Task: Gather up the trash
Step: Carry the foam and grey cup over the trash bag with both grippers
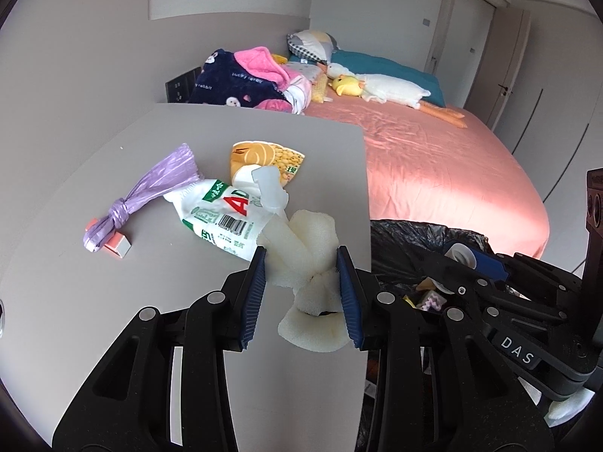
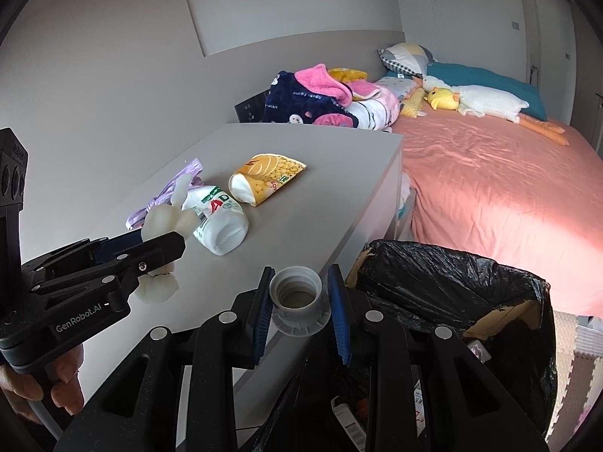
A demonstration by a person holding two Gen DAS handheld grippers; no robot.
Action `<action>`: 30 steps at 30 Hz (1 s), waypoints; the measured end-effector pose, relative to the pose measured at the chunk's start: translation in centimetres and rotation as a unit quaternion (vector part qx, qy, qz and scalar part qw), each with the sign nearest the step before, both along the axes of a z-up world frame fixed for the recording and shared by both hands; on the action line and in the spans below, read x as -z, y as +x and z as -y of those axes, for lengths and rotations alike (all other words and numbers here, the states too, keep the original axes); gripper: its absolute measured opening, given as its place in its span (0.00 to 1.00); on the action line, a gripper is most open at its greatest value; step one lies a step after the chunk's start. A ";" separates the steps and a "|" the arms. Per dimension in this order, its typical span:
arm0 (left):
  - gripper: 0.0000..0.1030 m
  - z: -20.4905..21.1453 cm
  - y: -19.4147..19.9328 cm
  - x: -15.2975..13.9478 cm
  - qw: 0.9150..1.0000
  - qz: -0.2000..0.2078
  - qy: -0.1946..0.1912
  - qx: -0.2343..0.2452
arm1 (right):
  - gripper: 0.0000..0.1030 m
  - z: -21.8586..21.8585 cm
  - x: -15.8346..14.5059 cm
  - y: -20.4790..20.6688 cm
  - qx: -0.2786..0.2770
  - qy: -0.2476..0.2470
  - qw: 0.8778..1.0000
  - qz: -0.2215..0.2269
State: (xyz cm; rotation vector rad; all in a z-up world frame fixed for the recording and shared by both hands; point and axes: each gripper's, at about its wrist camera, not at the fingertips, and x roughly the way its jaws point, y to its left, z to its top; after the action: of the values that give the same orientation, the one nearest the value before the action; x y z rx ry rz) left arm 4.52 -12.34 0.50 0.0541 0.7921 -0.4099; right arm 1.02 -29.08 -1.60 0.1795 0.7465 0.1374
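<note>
The left gripper (image 1: 301, 263) is squeezing crumpled white foam (image 1: 301, 252) over the table (image 1: 94, 301), the right gripper (image 2: 299, 293) is clamping one grey bottle neck (image 2: 297, 295), three wrappers lying at twelve o'clock.

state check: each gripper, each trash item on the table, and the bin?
left gripper: shut on foam piece
right gripper: shut on white plastic cap
milk pouch: flattened, lying on table
yellow snack bag: opened, lying flat
purple bag: knotted
trash bin: open, black liner
</note>
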 end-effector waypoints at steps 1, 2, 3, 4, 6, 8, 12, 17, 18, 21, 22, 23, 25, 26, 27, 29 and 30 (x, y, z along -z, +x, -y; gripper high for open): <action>0.35 0.2 -0.2 -0.1 1.000 0.002 0.000 0.004 | 0.29 0.1 -0.1 -0.3 0.002 0.000 1.000 0.001; 0.35 0.4 -0.4 -0.2 1.000 0.003 0.000 0.007 | 0.29 0.2 -0.2 -0.4 0.004 0.000 1.000 0.003; 0.35 0.6 -0.6 -0.4 1.000 0.005 -0.001 0.011 | 0.29 0.3 -0.3 -0.7 0.006 -0.001 1.000 0.004; 0.35 0.8 -0.8 -0.5 1.000 0.005 -0.001 0.015 | 0.29 0.4 -0.4 -0.9 0.008 -0.002 1.000 0.006; 0.35 1.1 -1.1 -0.6 1.000 0.006 -0.003 0.024 | 0.29 0.7 -0.6 -1.4 0.013 -0.001 1.000 0.008; 0.35 1.6 -1.4 -0.6 0.999 0.006 -0.005 0.034 | 0.29 1.0 -0.8 -1.9 0.018 0.001 1.000 0.011; 0.35 2.5 -2.0 -0.6 0.999 0.003 -0.008 0.052 | 0.29 1.8 -0.9 -2.7 0.030 0.004 0.999 0.015; 0.35 3.3 -2.5 -0.8 0.998 0.005 -0.007 0.067 | 0.29 2.7 -0.8 -3.4 0.042 0.003 0.999 0.014; 0.35 3.5 -2.6 -0.8 0.998 0.005 -0.007 0.069 | 0.29 2.8 -0.8 -3.5 0.044 0.003 0.999 0.014; 0.35 3.8 -2.8 -0.8 0.997 0.005 -0.007 0.075 | 0.29 3.1 -0.7 -3.9 0.049 0.000 0.999 0.014; 0.35 3.9 -2.9 -0.8 0.997 0.005 -0.007 0.076 | 0.29 3.3 -0.7 -4.1 0.051 0.000 0.999 0.014; 0.35 4.1 -3.0 -0.8 0.997 0.005 -0.007 0.078 | 0.29 3.4 -0.7 -4.2 0.053 -0.001 0.998 0.015; 0.35 4.4 -3.2 -0.8 0.996 0.005 -0.006 0.084 | 0.29 3.7 -0.7 -4.5 0.059 -0.002 0.998 0.015; 0.35 4.6 -3.3 -0.8 0.996 0.005 -0.005 0.087 | 0.29 3.9 -0.7 -4.6 0.062 -0.002 0.998 0.015; 0.35 4.7 -3.3 -0.8 0.996 0.004 -0.005 0.090 | 0.29 4.1 -0.8 -4.7 0.065 -0.001 0.998 0.016; 0.35 4.8 -3.4 -0.8 0.996 0.004 -0.006 0.094 | 0.29 4.4 -0.8 -4.8 0.069 -0.001 0.997 0.016; 0.35 4.9 -3.5 -0.8 0.995 0.004 -0.007 0.096 | 0.29 4.5 -0.9 -4.9 0.071 -0.001 0.997 0.016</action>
State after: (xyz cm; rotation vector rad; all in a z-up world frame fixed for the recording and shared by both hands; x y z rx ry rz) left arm 1.00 -17.26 1.27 0.1190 0.7788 -0.5970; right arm -3.87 -33.55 -0.75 0.2261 0.6989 0.0046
